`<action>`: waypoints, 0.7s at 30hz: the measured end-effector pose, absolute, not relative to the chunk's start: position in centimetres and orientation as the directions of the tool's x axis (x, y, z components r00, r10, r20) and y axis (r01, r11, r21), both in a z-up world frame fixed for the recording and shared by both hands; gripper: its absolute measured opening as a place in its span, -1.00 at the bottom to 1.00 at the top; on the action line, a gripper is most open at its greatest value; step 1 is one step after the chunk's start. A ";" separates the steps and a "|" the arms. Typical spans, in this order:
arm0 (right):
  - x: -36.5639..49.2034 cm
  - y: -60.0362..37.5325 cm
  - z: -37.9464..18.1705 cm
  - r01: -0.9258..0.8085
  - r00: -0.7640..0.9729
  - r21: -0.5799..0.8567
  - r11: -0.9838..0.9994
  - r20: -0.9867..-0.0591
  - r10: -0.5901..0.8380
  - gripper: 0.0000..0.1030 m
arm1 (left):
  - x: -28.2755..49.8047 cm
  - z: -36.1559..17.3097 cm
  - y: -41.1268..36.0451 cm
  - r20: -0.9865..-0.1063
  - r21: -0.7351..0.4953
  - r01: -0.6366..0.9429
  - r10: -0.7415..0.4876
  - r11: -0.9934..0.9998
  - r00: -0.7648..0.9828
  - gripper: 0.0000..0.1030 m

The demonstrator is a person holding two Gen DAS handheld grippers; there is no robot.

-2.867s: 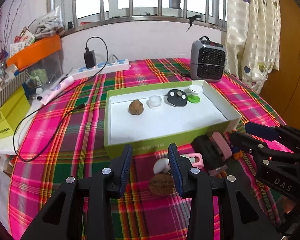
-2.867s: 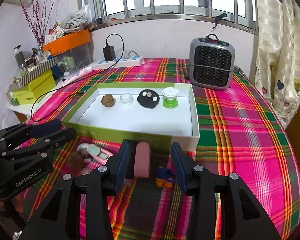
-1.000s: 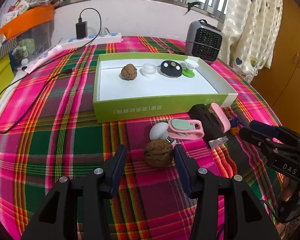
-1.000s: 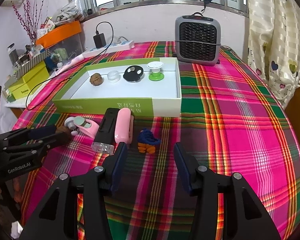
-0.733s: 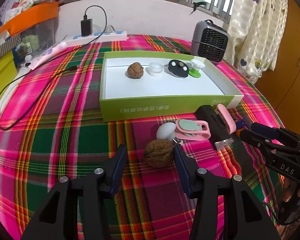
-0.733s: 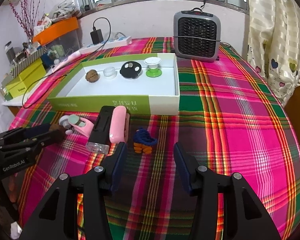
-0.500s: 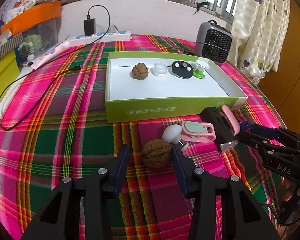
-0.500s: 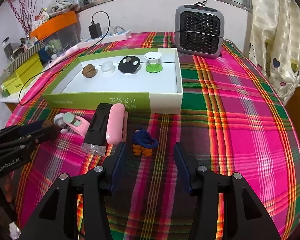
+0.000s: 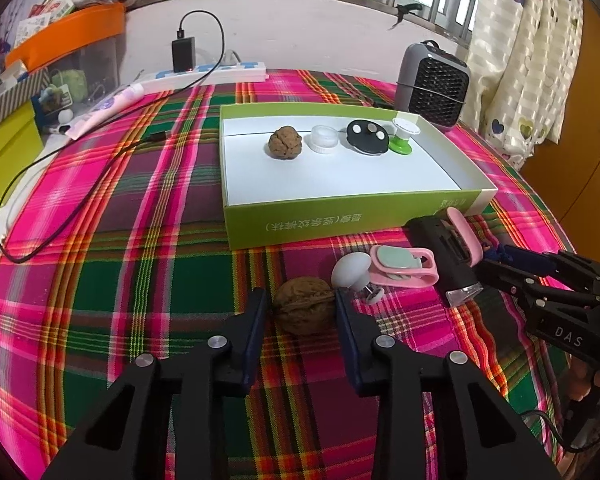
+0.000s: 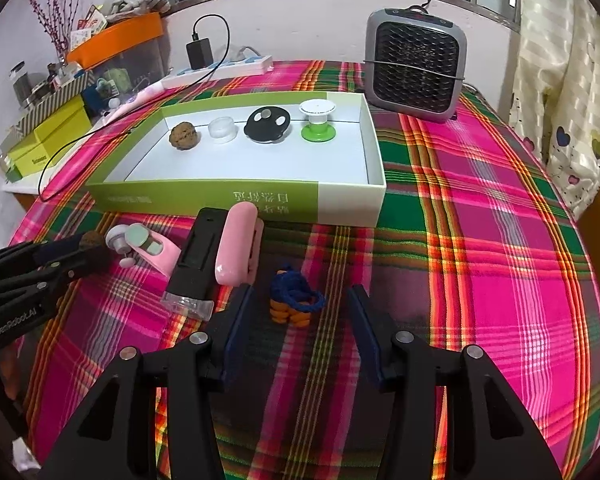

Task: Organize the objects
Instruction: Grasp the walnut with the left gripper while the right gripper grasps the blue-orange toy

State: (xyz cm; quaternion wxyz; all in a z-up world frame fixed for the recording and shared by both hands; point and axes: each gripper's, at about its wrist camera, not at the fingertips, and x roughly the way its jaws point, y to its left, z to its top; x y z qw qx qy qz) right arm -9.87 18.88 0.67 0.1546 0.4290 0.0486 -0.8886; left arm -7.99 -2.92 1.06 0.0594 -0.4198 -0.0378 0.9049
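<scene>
Now closing left tongs (image 9: 300, 312) around walnut (image 9: 305, 310)

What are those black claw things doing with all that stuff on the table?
A person is tidying small things into the green box, holding a gripper in each hand. The left gripper is closing around a walnut lying on the checked cloth in front of the box. The right gripper is closing too, with a little blue and orange knot between its fingers but not touched yet. Another walnut, a clear cap, a black disc and a green-and-white piece already sit in the box.
</scene>
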 end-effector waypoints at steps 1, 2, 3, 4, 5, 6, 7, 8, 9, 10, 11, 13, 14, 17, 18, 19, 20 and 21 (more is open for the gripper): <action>-9.9 18.9 0.7 0.319 -0.583 0.050 -0.946 -0.777 -0.238 -0.26 | -8.0 1.1 -2.9 -0.756 -0.118 -0.076 0.139 -0.990 -0.640 -0.44; -9.9 18.9 0.7 0.318 -0.583 0.051 -0.947 -0.777 -0.238 -0.29 | -8.0 1.0 -2.9 -0.756 -0.115 -0.076 0.137 -0.990 -0.640 -0.44; -9.9 18.9 0.7 0.318 -0.583 0.052 -0.947 -0.777 -0.238 -0.30 | -8.0 1.0 -2.9 -0.756 -0.114 -0.076 0.136 -0.991 -0.640 -0.44; -9.9 18.9 0.7 0.318 -0.583 0.053 -0.947 -0.776 -0.239 -0.34 | -8.0 1.0 -2.9 -0.756 -0.116 -0.076 0.137 -0.990 -0.640 -0.44; -9.9 18.9 0.7 0.319 -0.582 0.056 -0.946 -0.776 -0.243 -0.42 | -8.0 1.0 -2.9 -0.756 -0.117 -0.076 0.138 -0.990 -0.640 -0.44; -9.9 18.9 0.8 0.323 -0.580 0.060 -0.944 -0.776 -0.248 -0.44 | -8.0 1.0 -2.9 -0.756 -0.116 -0.076 0.137 -0.990 -0.640 -0.44; -9.9 18.9 0.8 0.326 -0.579 0.061 -0.943 -0.776 -0.250 -0.49 | -8.0 1.1 -2.9 -0.756 -0.116 -0.076 0.137 -0.990 -0.640 -0.44; -9.9 18.8 0.8 0.329 -0.579 0.059 -0.943 -0.776 -0.251 -0.55 | -8.0 1.1 -2.9 -0.756 -0.115 -0.076 0.137 -0.990 -0.640 -0.44; -9.9 18.8 0.8 0.331 -0.579 0.058 -0.942 -0.776 -0.251 -0.56 | -8.0 1.1 -2.9 -0.756 -0.115 -0.076 0.137 -0.990 -0.640 -0.44; -9.9 18.8 0.8 0.331 -0.579 0.057 -0.942 -0.776 -0.251 -0.57 | -8.0 1.1 -2.9 -0.756 -0.116 -0.076 0.137 -0.990 -0.640 -0.44; -9.8 18.8 0.8 0.332 -0.579 0.057 -0.942 -0.776 -0.251 -0.59 | -8.0 1.1 -2.9 -0.756 -0.116 -0.076 0.137 -0.990 -0.640 -0.44; -9.8 18.8 0.8 0.333 -0.579 0.059 -0.941 -0.775 -0.253 -0.60 | -8.0 1.1 -2.9 -0.756 -0.115 -0.076 0.137 -0.990 -0.640 -0.44; -9.8 18.8 0.8 0.333 -0.579 0.060 -0.941 -0.775 -0.254 -0.61 | -8.0 1.1 -2.9 -0.756 -0.115 -0.076 0.137 -0.990 -0.640 -0.44; -9.7 18.8 0.8 0.331 -0.579 0.064 -0.941 -0.774 -0.257 -0.62 | -8.0 1.0 -3.0 -0.755 -0.118 -0.076 0.140 -0.990 -0.641 -0.44; -9.7 18.9 0.8 0.331 -0.580 0.065 -0.941 -0.773 -0.258 -0.62 | -8.0 1.0 -2.9 -0.756 -0.117 -0.076 0.138 -0.990 -0.640 -0.44; -9.7 18.8 0.8 0.332 -0.579 0.067 -0.941 -0.773 -0.260 -0.62 | -8.0 1.0 -2.9 -0.756 -0.114 -0.076 0.136 -0.991 -0.640 -0.44; -9.6 18.8 0.8 0.332 -0.580 0.068 -0.941 -0.772 -0.260 -0.62 | -8.0 1.0 -2.9 -0.756 -0.111 -0.075 0.134 -0.991 -0.641 -0.44; -9.6 18.8 0.8 0.330 -0.581 0.068 -0.941 -0.771 -0.259 -0.62 | -8.0 1.1 -2.9 -0.756 -0.107 -0.075 0.130 -0.991 -0.641 -0.44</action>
